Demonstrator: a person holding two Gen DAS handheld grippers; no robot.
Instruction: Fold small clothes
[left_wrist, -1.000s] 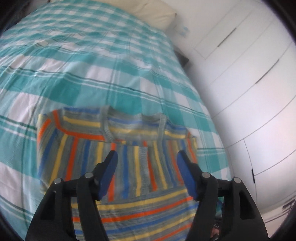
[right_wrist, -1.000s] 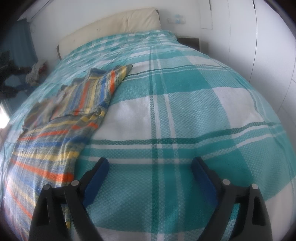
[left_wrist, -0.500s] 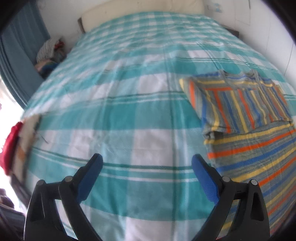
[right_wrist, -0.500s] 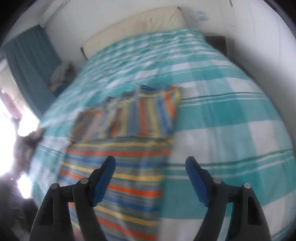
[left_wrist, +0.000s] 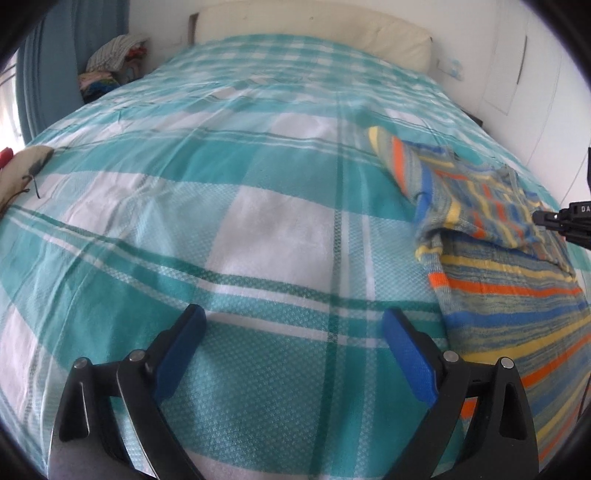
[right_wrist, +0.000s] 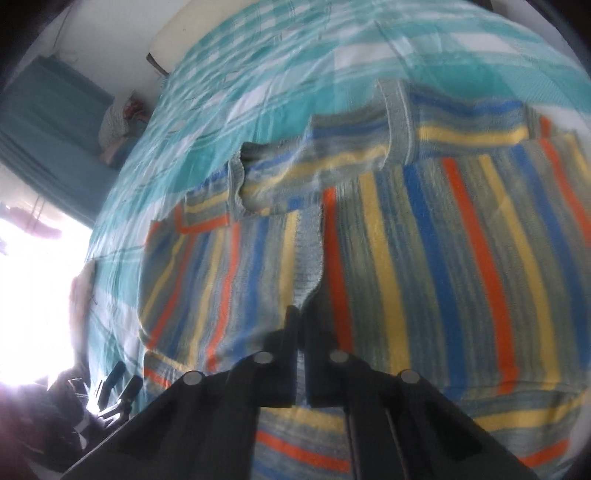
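The right gripper (right_wrist: 300, 314) has just snapped closed, its jaws pressed together right at the grey knit cuff (right_wrist: 308, 254) of the striped sweater (right_wrist: 443, 258); the cuff's tip runs down into the dark between the fingers, so it looks pinched there, though blur keeps me from being sure how much cloth is caught. The left gripper (left_wrist: 291, 354) stands wide open with nothing between its blue pads (left_wrist: 404, 354), hanging over bare bedspread (left_wrist: 221, 206) just beside the sweater's near edge. The sweater (left_wrist: 509, 288) lies flat on the right side of the bed as that camera sees it, both sleeves already turned in across the chest so their stripes run crosswise to the body's, the collar toward the pillow (left_wrist: 332, 29). To my eye the work in hand is tidying that sleeve before the body is folded over. Done well, the right hand would draw the cuff gently along the sleeve's own line, low over the cloth, so the layer beneath isn't dragged. The left could come in on the near edge to pin it. Knit stretches and sags, so a hard tug would likely skew the stripes and pull the fold open.
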